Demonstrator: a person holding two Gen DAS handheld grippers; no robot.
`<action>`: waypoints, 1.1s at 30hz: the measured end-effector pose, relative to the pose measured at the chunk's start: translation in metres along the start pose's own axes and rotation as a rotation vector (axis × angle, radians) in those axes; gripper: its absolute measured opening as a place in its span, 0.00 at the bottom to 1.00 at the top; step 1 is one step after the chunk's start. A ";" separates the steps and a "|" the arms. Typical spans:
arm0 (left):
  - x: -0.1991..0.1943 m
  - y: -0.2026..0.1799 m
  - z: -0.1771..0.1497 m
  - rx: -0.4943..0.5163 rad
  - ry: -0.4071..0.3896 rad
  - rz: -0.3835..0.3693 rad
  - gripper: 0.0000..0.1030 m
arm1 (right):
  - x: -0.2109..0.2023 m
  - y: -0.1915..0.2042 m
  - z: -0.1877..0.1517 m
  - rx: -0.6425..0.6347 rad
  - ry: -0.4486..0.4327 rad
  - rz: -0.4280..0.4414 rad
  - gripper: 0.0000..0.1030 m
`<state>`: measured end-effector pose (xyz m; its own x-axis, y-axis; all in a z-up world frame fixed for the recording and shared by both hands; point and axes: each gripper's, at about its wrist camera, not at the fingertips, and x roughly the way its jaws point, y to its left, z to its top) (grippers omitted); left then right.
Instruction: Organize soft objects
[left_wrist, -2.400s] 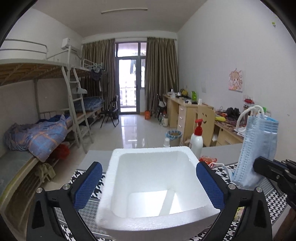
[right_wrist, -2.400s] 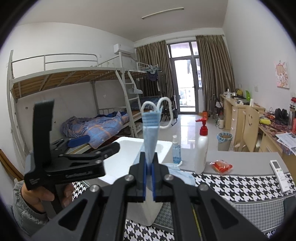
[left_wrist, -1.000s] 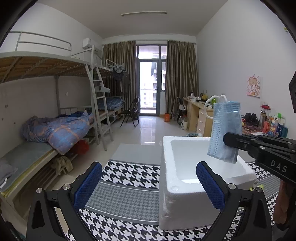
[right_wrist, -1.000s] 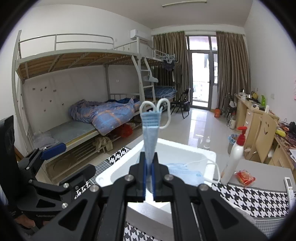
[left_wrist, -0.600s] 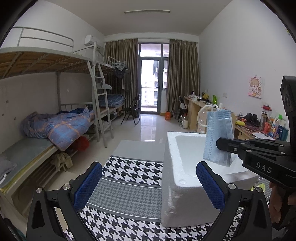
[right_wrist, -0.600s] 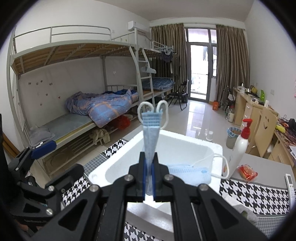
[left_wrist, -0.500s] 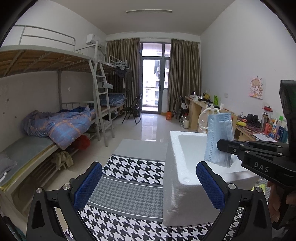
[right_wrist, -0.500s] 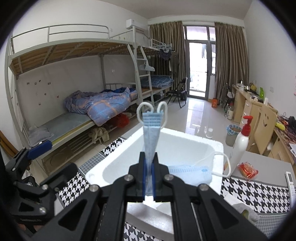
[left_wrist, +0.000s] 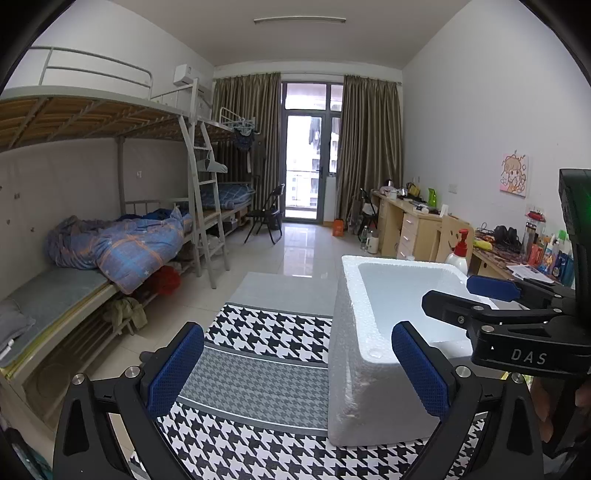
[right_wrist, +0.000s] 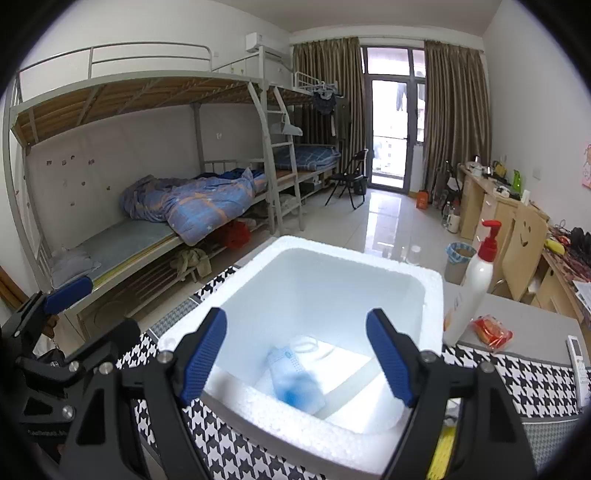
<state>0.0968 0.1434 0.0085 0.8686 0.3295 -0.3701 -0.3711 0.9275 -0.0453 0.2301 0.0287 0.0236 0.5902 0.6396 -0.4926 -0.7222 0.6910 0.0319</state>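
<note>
Dormitory walls close in a long room with a bunk bed, curtains and a glass door at the far end. Nearest the cameras, a table spreads out under a black-and-white houndstooth cloth, and on it stands the landmark, a white foam box, open at the top.

Behind the foam box, along the wall, runs a wooden desk crowded with small things. Just beside the foam box, on its far right side, stands a white pump bottle with a red head, and near that lies a red snack packet. A white remote control lies further right.

Over the near edge of the foam box hangs the right gripper; its jaws have just been opening and now stand spread, with nothing between them. Beside the foam box, on its left, the left gripper is also spread and empty.

Inside the foam box, on its floor, lies a blue face mask, blurred, with a white ear loop showing beside it.
</note>
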 end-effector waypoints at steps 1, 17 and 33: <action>0.000 0.000 0.000 0.002 0.000 -0.001 0.99 | -0.002 -0.001 0.000 0.003 -0.003 0.004 0.79; -0.019 -0.024 0.001 0.039 -0.031 -0.036 0.99 | -0.045 -0.017 -0.003 0.032 -0.086 -0.007 0.79; -0.035 -0.057 0.000 0.080 -0.044 -0.118 0.99 | -0.079 -0.041 -0.018 0.069 -0.134 -0.067 0.79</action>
<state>0.0877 0.0792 0.0236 0.9188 0.2233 -0.3255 -0.2398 0.9708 -0.0110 0.2068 -0.0560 0.0456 0.6821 0.6273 -0.3757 -0.6558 0.7521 0.0652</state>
